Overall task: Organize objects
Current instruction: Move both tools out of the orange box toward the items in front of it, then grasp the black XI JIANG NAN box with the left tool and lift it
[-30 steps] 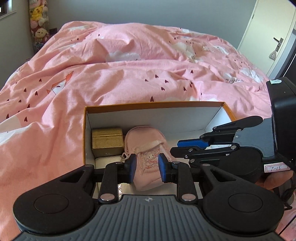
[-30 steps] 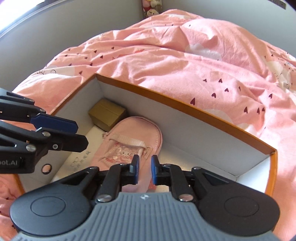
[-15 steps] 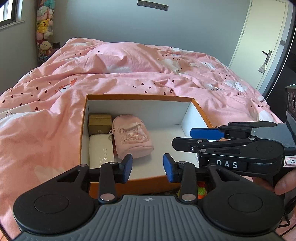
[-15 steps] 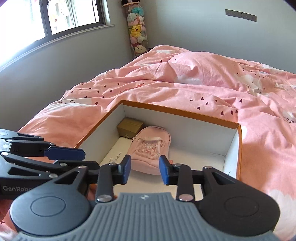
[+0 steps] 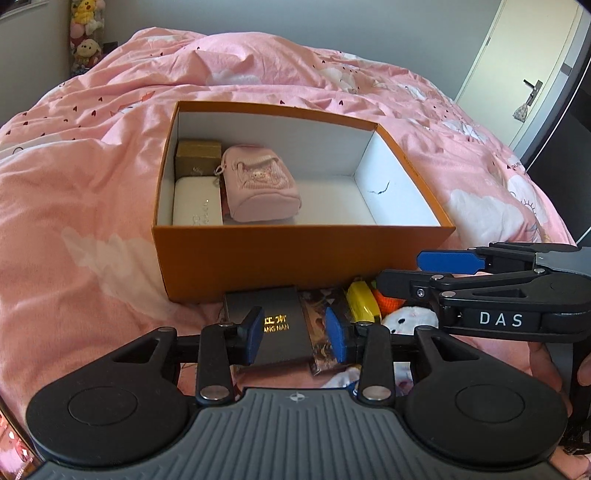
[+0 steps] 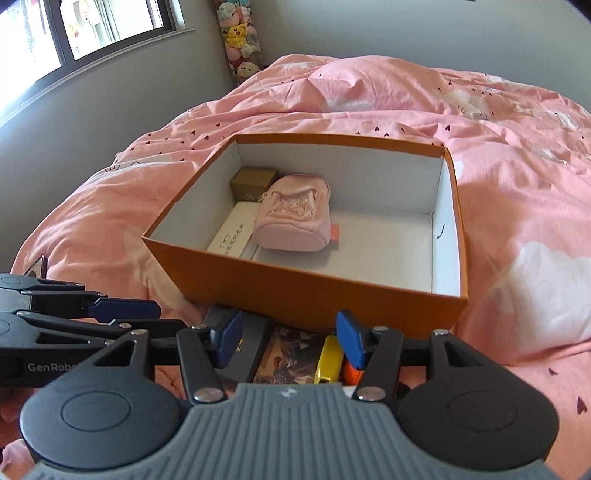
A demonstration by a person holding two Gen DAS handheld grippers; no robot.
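An orange box (image 5: 295,254) (image 6: 295,273) with a white inside sits on the pink bed. In it lie a pink pouch (image 5: 260,184) (image 6: 295,221), a gold box (image 5: 197,155) (image 6: 253,182) and a white case (image 5: 197,201) (image 6: 231,236). In front of the box lie a black book (image 5: 282,328) (image 6: 245,345), a picture card (image 5: 319,310) (image 6: 288,356), a yellow item (image 5: 364,301) (image 6: 328,360), an orange item (image 5: 388,301) and a white plush (image 5: 408,319). My left gripper (image 5: 295,336) is open and empty above the black book. My right gripper (image 6: 290,343) is open and empty above the card.
The pink duvet (image 5: 92,206) (image 6: 517,206) covers the bed all round the box. Plush toys (image 5: 86,40) (image 6: 240,40) hang at the far wall. A door (image 5: 532,74) is at the right and a window (image 6: 92,29) at the left.
Both grippers have let go of the pink pouch, which now lies in the box. They have drawn back out of the box, opened wider, and now hover over the items in front of it.
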